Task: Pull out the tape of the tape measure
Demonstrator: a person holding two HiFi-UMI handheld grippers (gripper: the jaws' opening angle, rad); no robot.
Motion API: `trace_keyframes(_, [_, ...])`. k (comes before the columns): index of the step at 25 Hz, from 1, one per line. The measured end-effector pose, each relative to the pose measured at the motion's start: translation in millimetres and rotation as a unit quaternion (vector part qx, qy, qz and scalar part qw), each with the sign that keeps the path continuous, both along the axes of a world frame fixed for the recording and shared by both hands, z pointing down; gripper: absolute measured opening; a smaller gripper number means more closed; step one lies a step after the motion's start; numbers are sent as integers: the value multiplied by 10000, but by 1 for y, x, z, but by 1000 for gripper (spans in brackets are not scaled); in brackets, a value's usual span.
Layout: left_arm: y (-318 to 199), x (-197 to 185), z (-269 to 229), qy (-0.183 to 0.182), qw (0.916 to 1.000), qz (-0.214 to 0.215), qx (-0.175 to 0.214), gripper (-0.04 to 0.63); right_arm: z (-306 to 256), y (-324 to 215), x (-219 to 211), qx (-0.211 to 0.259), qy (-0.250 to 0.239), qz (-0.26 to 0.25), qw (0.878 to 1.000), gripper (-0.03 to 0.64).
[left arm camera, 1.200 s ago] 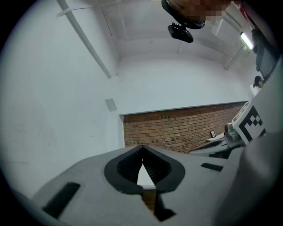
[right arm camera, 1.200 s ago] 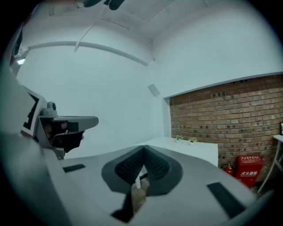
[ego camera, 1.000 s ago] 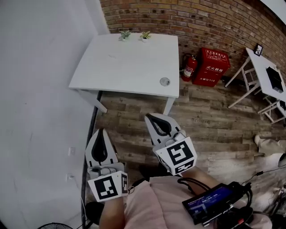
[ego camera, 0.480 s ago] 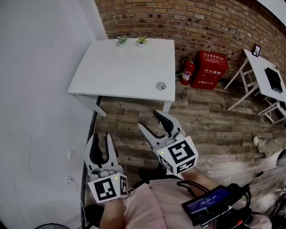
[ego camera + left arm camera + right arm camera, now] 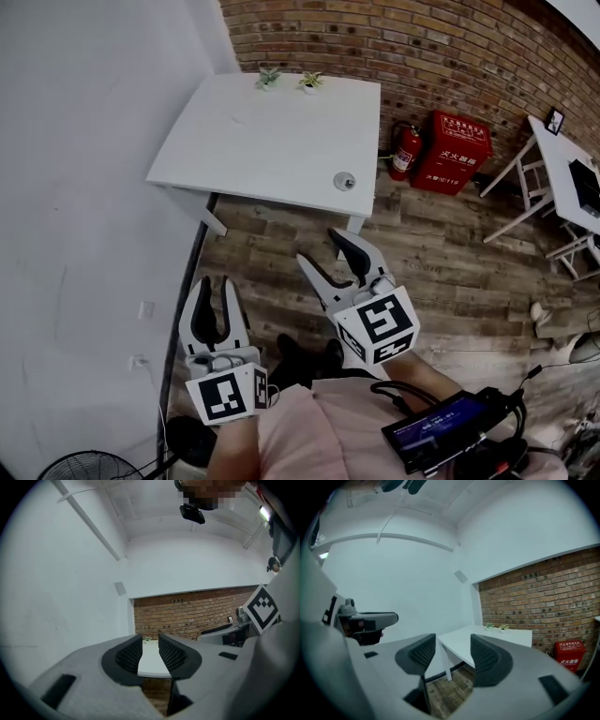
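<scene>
- Both grippers hang low in front of the person, over the wooden floor (image 5: 441, 253), well short of the desk (image 5: 262, 141).
- The left gripper (image 5: 215, 286) has its jaws a narrow gap apart and closing, with nothing between them; only the far desk shows through the gap.
- The right gripper (image 5: 323, 248) stands wide open and empty, its jaws spread and aimed toward the desk's near right corner.
- The tape measure (image 5: 345, 181), small and round, sits on the desk by the front edge, towards the right corner, well apart from both grippers.
- Two small potted plants (image 5: 289, 79) stand side by side at the desk's far edge, against the brick wall (image 5: 422, 47).
- A fire extinguisher (image 5: 404, 150) and a red box (image 5: 459, 139) sit on the floor to the right of the desk.
</scene>
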State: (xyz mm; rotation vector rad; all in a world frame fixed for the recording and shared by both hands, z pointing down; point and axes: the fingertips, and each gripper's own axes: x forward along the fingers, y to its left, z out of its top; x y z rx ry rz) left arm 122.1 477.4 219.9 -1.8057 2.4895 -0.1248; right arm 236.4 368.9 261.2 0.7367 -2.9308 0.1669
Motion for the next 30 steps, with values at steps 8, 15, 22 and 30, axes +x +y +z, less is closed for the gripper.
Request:
trace_keyframes(8, [-14,-22,18,124,9998,-111,-116,104,16,-19,-22,-83,121,-68,9999,236])
trace_keyframes(15, [-60,-75,33,202,9998,27,-83,104,30,-62,-71,-95,221,78,9997,233])
trace_keyframes(22, [-102,-131,24,202,9997,162,-40,104,23,-103,-120,-63,244,252,9994,229])
trace_keyframes(30, [-141,-196,6,124,9993,305,162,104,1,-138,-181,105,161,392,9990,219])
